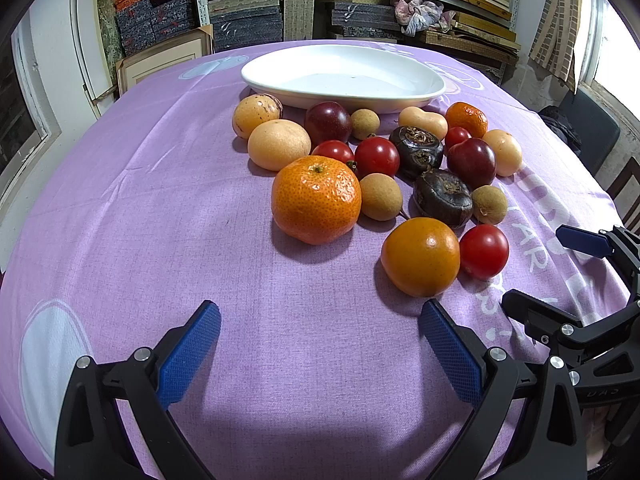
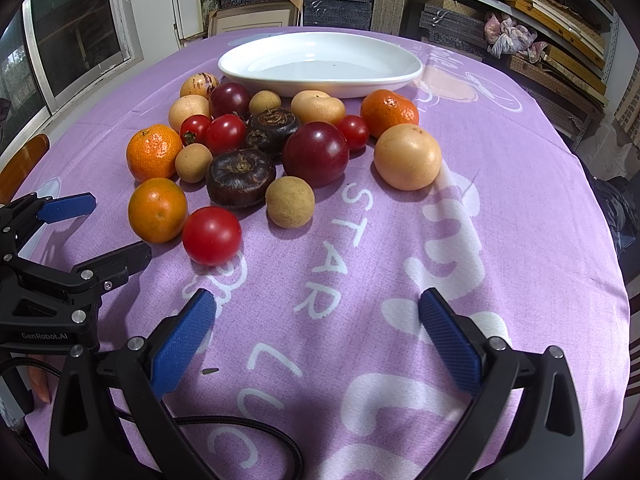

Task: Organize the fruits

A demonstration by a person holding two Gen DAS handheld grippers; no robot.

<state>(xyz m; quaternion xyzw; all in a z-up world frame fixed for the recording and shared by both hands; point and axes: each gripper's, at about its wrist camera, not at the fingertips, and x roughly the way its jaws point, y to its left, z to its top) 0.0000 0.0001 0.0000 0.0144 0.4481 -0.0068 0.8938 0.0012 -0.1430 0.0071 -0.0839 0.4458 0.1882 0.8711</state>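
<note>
A heap of fruit lies on the purple cloth in front of a white oval plate [image 1: 416,94] [image 2: 400,76], which holds nothing. In the left wrist view the nearest pieces are a big mandarin [image 1: 316,199], a smooth orange [image 1: 420,256] and a red tomato [image 1: 484,251]. In the right wrist view a red tomato [image 2: 212,235], a tan longan [image 2: 290,201] and a dark plum [image 2: 316,153] lie closest. My left gripper [image 1: 320,344] stands open, short of the fruit. My right gripper [image 2: 318,336] is open too, over bare cloth with white lettering.
Shelves of stacked boxes and frames [image 1: 248,16] fill the wall behind the table. Windows [image 2: 76,40] are at the left. The table edge falls away at the right, with a dark chair [image 1: 592,128] beyond. A black cable [image 2: 256,432] crosses the cloth near me.
</note>
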